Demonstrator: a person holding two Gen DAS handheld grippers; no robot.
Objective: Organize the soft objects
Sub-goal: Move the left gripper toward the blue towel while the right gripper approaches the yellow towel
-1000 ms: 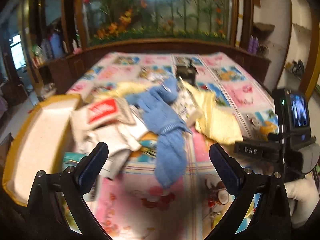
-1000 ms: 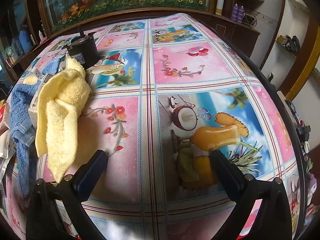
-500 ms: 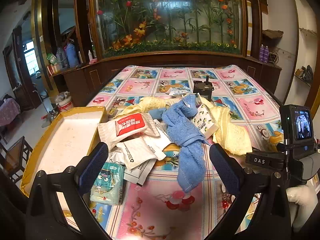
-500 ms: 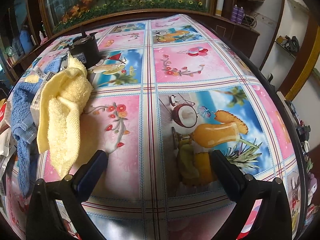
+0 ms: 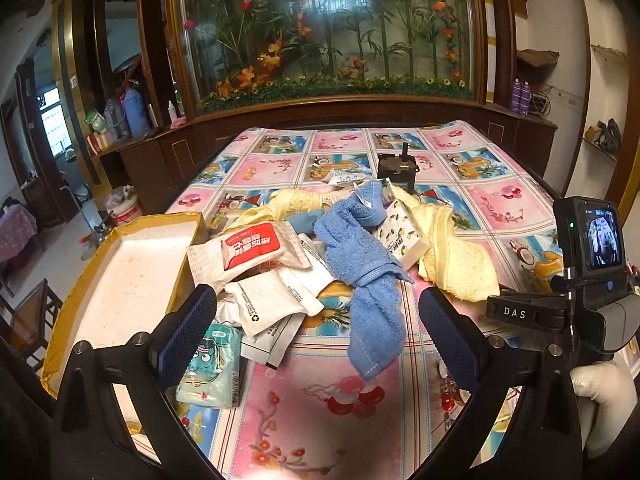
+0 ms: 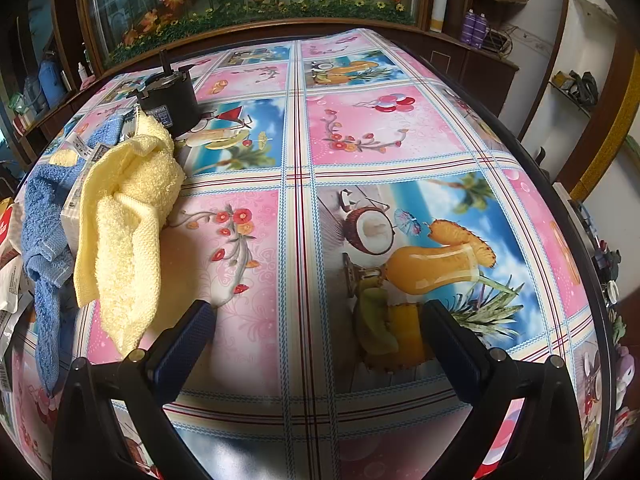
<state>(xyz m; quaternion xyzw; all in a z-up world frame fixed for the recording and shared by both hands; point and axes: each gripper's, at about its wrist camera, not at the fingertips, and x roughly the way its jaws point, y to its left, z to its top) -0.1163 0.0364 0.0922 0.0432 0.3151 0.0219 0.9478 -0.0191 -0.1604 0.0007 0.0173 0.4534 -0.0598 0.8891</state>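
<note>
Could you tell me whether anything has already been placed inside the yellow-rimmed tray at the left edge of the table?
No, the tray shows only its bare white floor, while the pile, including the blue towel, lies on the tablecloth beside it.

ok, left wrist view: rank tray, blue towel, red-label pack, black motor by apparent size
1. tray
2. blue towel
3. red-label pack
4. black motor, though it sits farthest away, so its true size is unsure.

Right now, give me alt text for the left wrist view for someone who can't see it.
The open left gripper hovers over a pile on a patterned tablecloth: a blue towel draped over white packets, with yellow towels beside it. An empty box sits to the left.
</note>
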